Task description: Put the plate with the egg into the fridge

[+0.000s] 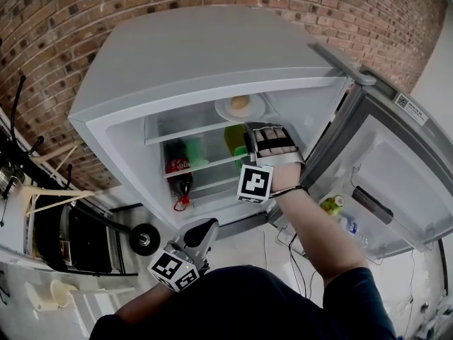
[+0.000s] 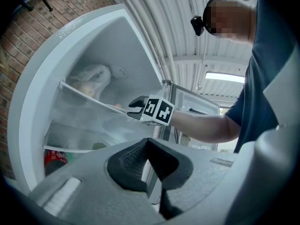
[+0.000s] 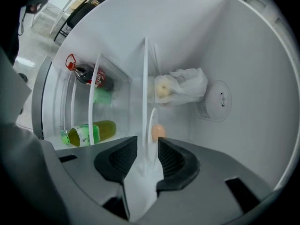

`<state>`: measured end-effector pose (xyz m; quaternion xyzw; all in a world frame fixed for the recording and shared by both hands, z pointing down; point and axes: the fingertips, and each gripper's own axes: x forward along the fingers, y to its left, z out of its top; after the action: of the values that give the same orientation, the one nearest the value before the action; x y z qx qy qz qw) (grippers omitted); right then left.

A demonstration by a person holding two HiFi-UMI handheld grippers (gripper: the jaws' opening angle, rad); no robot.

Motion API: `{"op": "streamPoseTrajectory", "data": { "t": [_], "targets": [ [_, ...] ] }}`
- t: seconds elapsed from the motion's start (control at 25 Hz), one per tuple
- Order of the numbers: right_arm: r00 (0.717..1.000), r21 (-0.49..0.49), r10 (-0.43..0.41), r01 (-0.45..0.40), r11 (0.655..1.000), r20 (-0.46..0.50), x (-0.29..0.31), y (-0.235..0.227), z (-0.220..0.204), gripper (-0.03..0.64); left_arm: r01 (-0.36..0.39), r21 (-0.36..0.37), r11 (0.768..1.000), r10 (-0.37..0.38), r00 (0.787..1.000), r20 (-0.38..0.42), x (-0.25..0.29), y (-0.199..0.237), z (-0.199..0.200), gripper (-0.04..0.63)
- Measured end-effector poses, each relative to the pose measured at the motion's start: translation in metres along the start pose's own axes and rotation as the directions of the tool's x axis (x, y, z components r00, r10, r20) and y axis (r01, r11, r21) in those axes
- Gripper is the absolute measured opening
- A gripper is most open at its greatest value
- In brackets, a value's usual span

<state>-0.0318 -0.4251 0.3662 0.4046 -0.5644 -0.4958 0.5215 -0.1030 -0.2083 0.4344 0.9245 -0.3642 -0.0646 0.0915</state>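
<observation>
On the top shelf (image 1: 178, 134) of the open fridge (image 1: 198, 55), one plate (image 1: 224, 110) with one egg (image 1: 240, 103), its near rim between the parted jaws of the right gripper (image 3: 147, 146), left gripper (image 2: 148, 143) outside, jaws together, empty.

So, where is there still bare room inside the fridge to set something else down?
The front left of the top shelf, between the left wall of the fridge and the plate with the egg, is bare. A white plastic bag sits at its back. The shelf below is crowded: cola bottle and green bottle.
</observation>
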Motion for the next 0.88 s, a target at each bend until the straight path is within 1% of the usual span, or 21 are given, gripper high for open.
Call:
{"op": "streamPoseTrajectory", "data": {
  "t": [0.32, 0.4, 0.48, 0.56, 0.6, 0.68, 0.72, 0.76, 0.88],
  "targets": [
    [0.995, 0.092, 0.021, -0.03, 0.995, 0.097, -0.065, 0.026, 0.015, 0.144, 0.001, 0.008, 1.0, -0.001, 1.0, 0.0, 0.005, -0.014, 0.003, 0.005],
    [0.988, 0.145, 0.031, -0.053, 0.988, 0.148, -0.082, 0.032, 0.021, 0.143, 0.005, 0.012, 1.0, -0.005, 1.0, -0.003, 0.006, -0.017, 0.003, 0.005],
    [0.977, 0.219, 0.041, -0.088, 0.972, 0.211, -0.101, 0.038, 0.029, 0.141, 0.01, 0.016, 1.0, -0.01, 1.0, -0.006, 0.007, -0.021, 0.003, 0.005],
    [0.961, 0.31, 0.054, -0.14, 0.94, 0.27, -0.118, 0.045, 0.034, 0.121, 0.015, 0.019, 1.0, -0.015, 1.0, -0.005, 0.008, -0.023, 0.003, 0.005],
    [0.951, 0.363, 0.063, -0.176, 0.915, 0.301, -0.126, 0.049, 0.036, 0.104, 0.016, 0.021, 1.0, -0.016, 1.0, -0.005, 0.008, -0.024, 0.003, 0.005],
    [0.929, 0.457, 0.081, -0.252, 0.853, 0.36, -0.14, 0.059, 0.039, 0.07, 0.017, 0.026, 1.0, -0.017, 1.0, -0.008, 0.009, -0.026, 0.002, 0.005],
    [0.919, 0.487, 0.089, -0.283, 0.826, 0.383, -0.146, 0.065, 0.039, 0.057, 0.018, 0.029, 0.999, -0.018, 1.0, -0.01, 0.009, -0.026, 0.001, 0.005],
    [0.912, 0.504, 0.094, -0.305, 0.808, 0.4, -0.151, 0.071, 0.039, 0.047, 0.02, 0.032, 0.999, -0.02, 1.0, -0.012, 0.009, -0.027, 0.0, 0.005],
    [0.894, 0.528, 0.102, -0.346, 0.776, 0.436, -0.163, 0.089, 0.041, 0.032, 0.024, 0.042, 0.999, -0.024, 0.999, -0.021, 0.01, -0.029, -0.002, 0.005]
  ]
}}
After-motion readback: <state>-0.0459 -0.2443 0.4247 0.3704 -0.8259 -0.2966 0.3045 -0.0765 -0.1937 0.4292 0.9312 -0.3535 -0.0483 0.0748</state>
